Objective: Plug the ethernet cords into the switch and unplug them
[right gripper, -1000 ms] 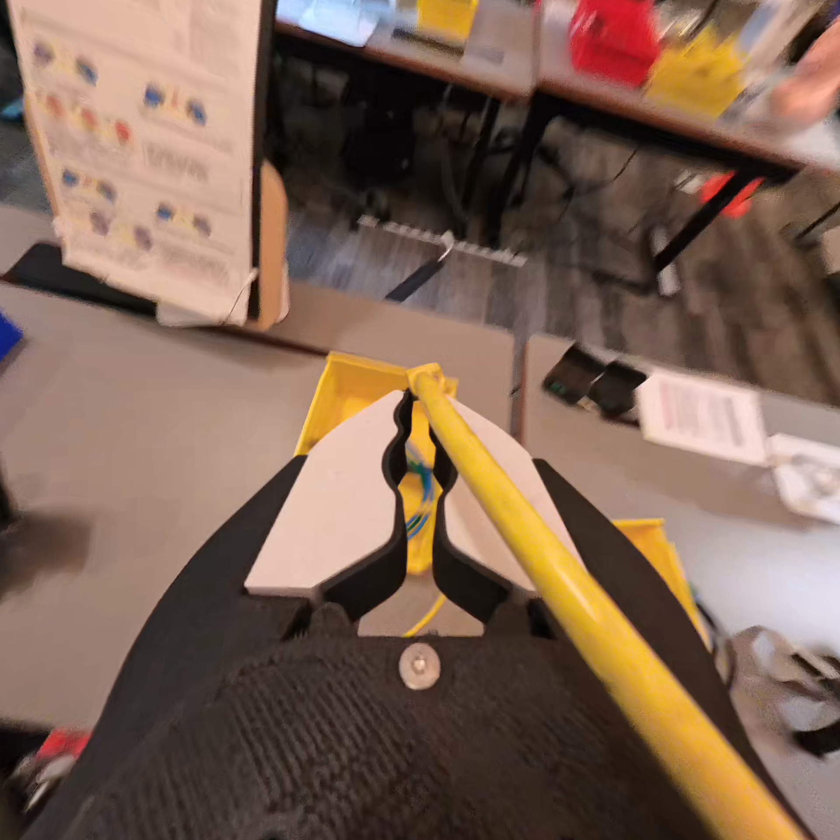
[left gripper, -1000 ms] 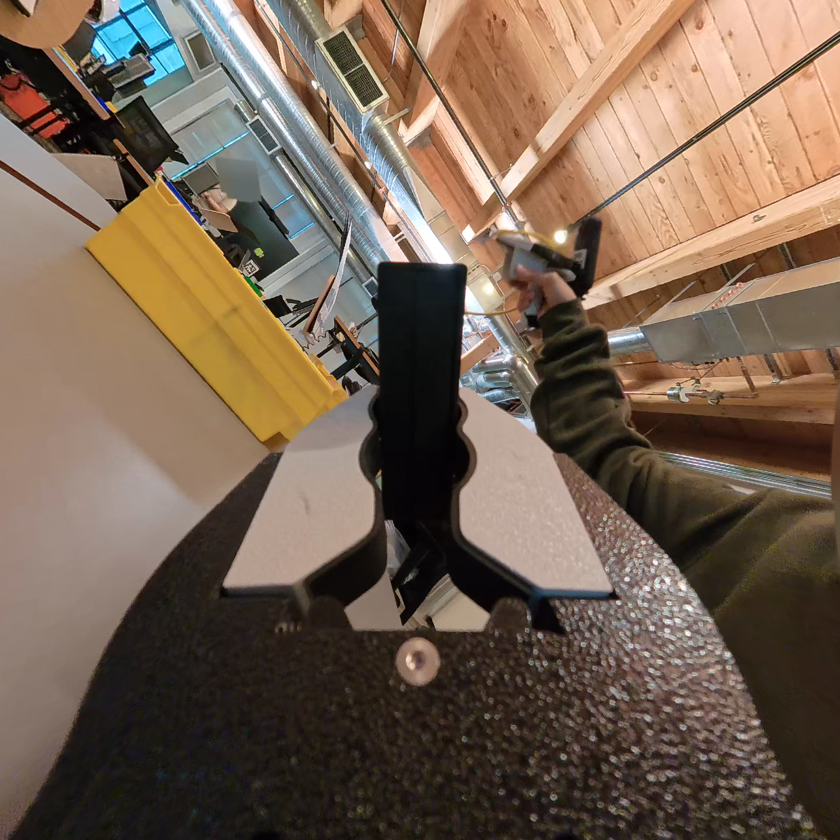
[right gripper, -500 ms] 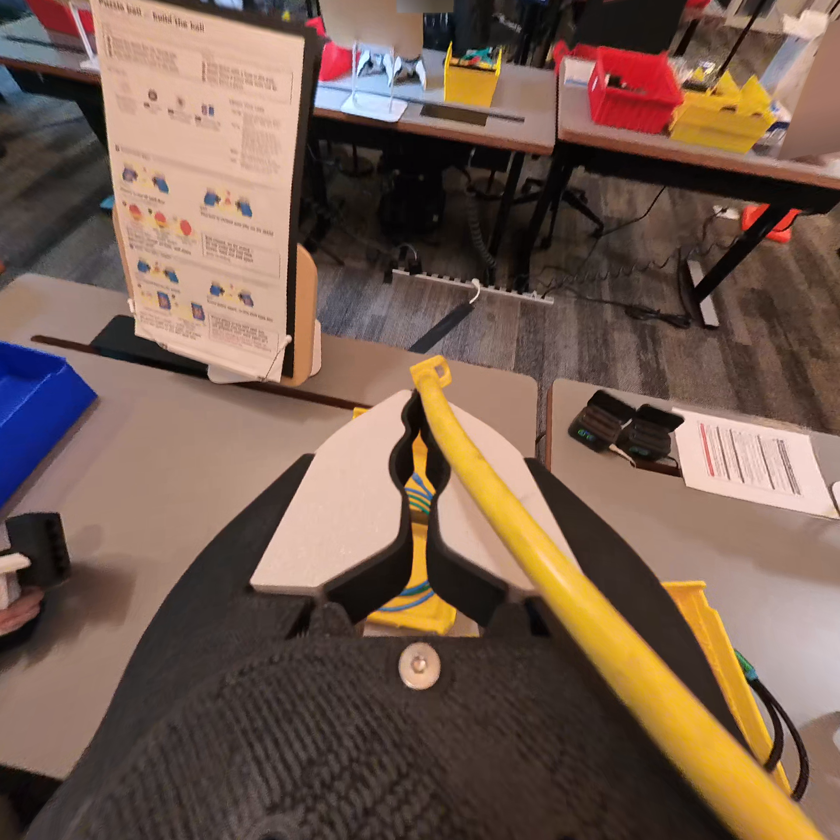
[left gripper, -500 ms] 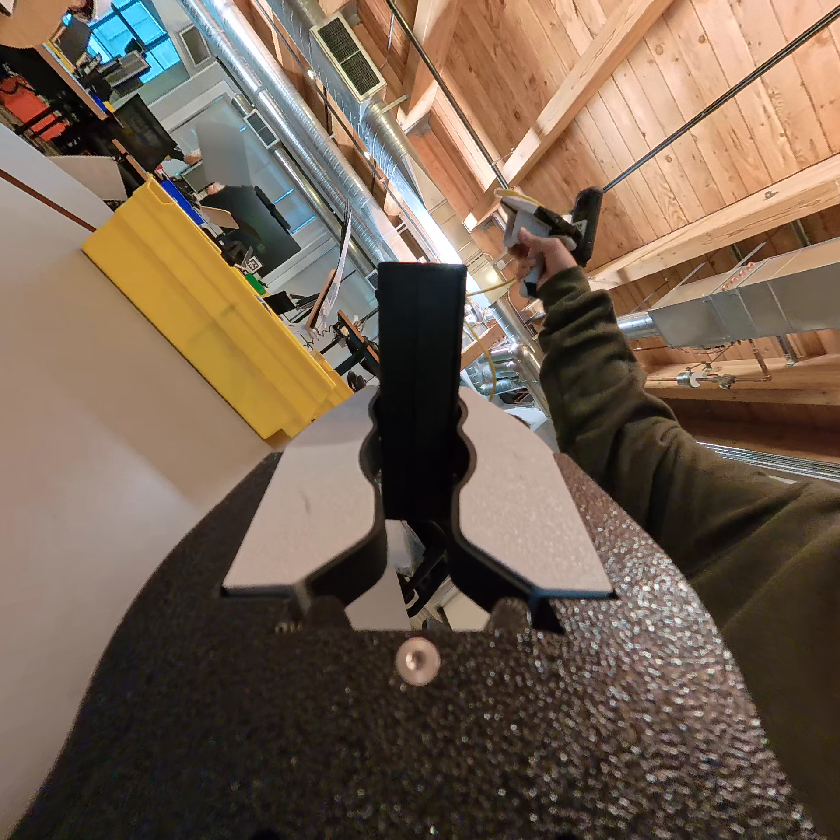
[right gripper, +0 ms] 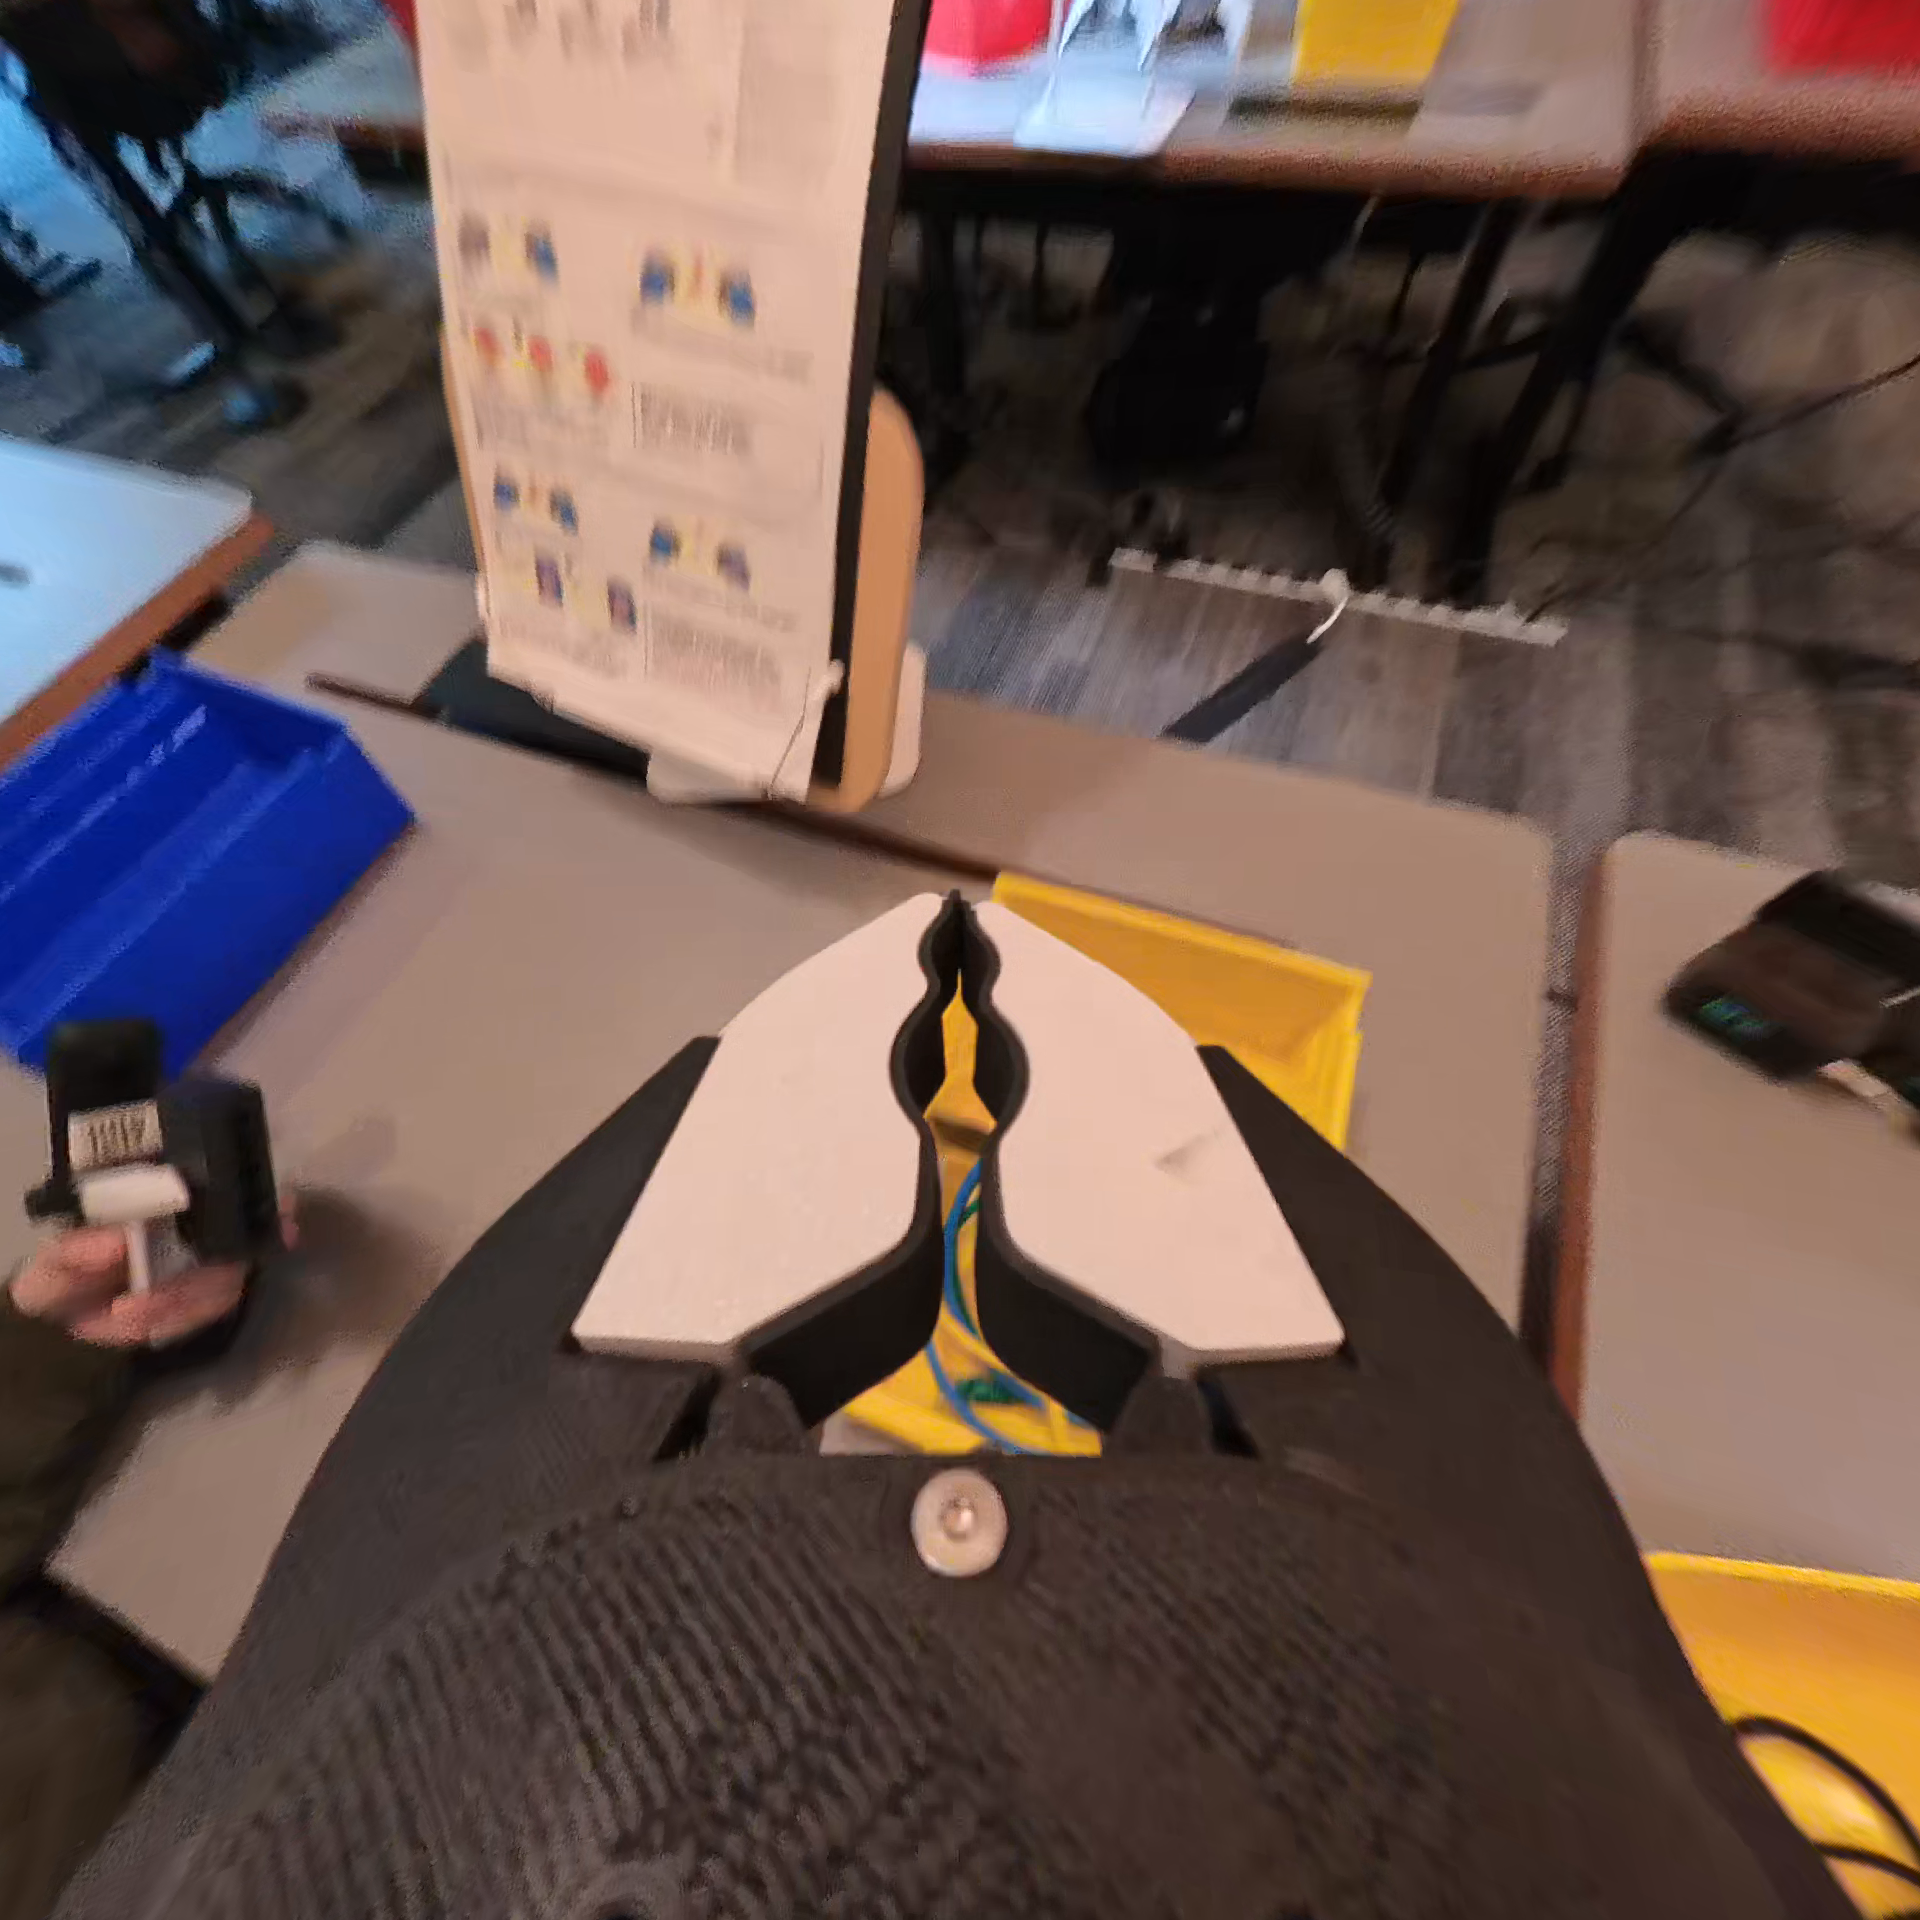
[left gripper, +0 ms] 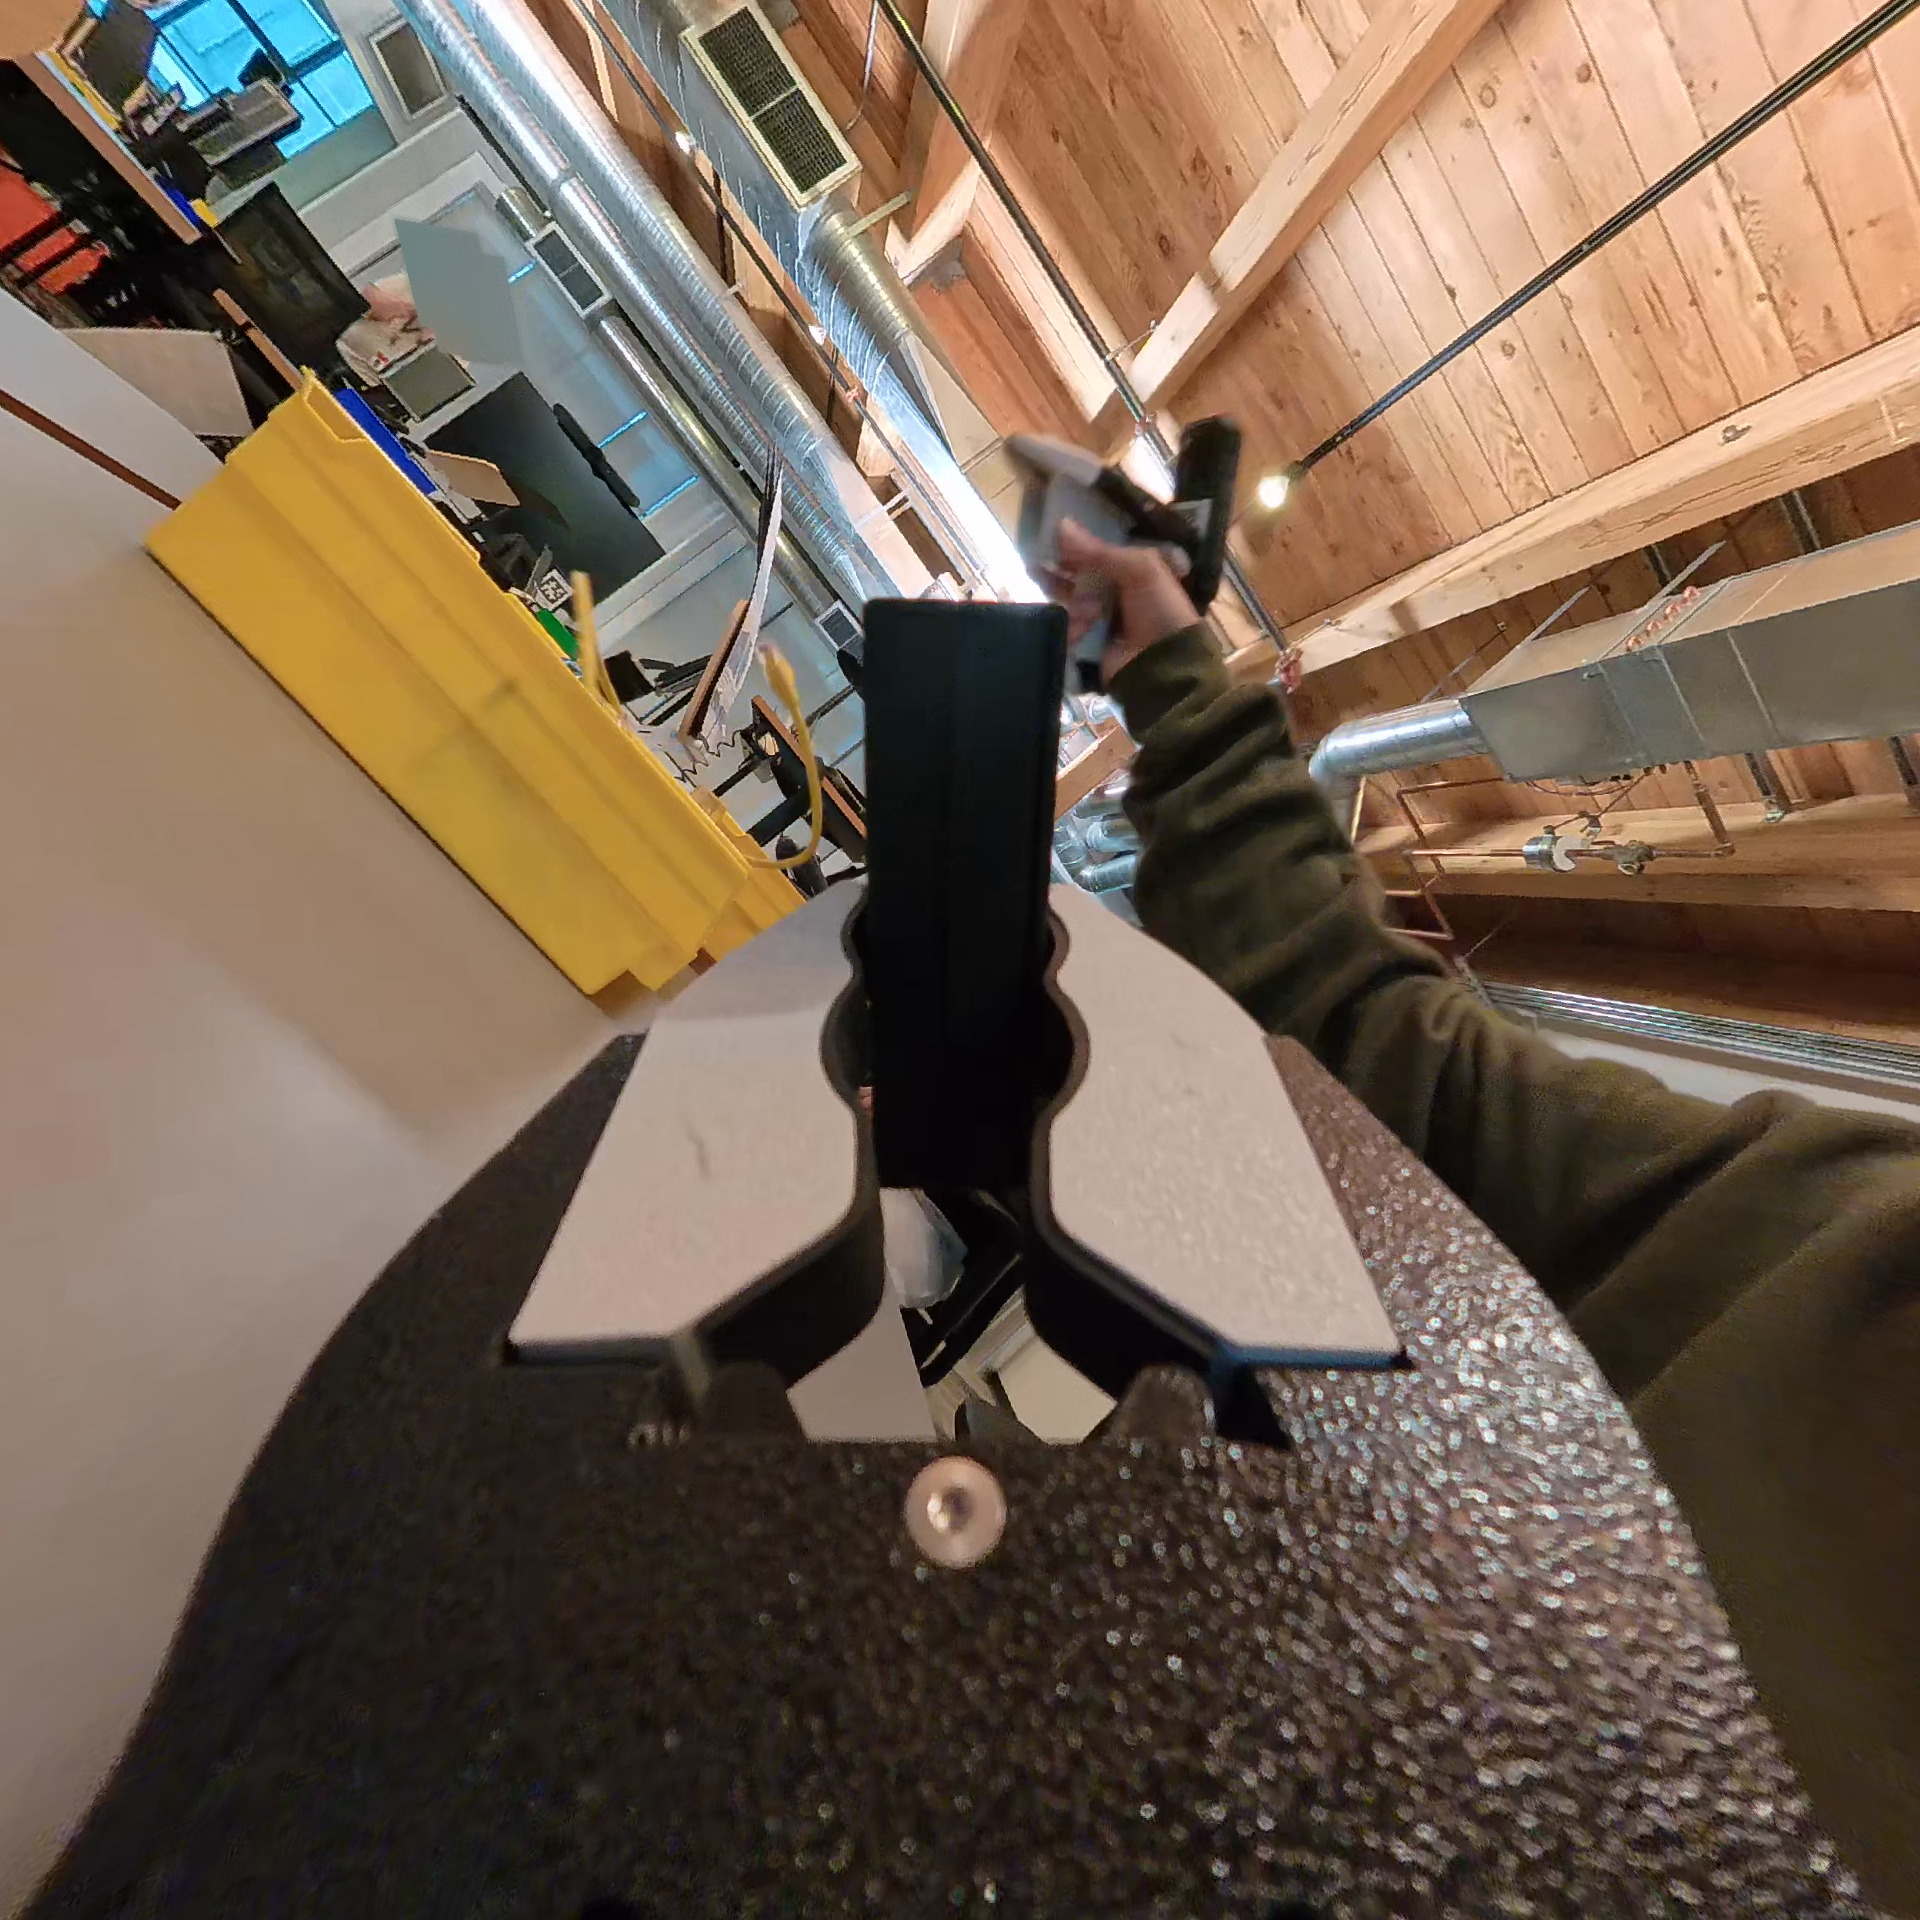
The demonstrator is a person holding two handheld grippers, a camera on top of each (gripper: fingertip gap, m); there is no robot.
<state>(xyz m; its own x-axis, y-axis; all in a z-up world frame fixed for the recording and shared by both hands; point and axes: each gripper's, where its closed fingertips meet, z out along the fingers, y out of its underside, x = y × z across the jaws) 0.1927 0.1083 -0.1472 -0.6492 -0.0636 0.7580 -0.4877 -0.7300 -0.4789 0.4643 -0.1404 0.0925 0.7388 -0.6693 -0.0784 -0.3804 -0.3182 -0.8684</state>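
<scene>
Left wrist view: a timber ceiling with ducts fills the upper right; the left gripper (left gripper: 961, 997), at centre, is clamped on the black switch (left gripper: 961, 831), a rigid box best held by its flat sides. At left, yellow ethernet cords (left gripper: 795, 769) rise limply from a yellow bin (left gripper: 436, 717). Right wrist view: above a grey table (right gripper: 582, 987), the right gripper (right gripper: 956, 925) has its fingers together, empty. The cords are light and flexible; grasp near the stiff plug.

No writing can be read: the instruction sheet (right gripper: 665, 395) at upper left of the right wrist view bears only blurred print and coloured pictures.
</scene>
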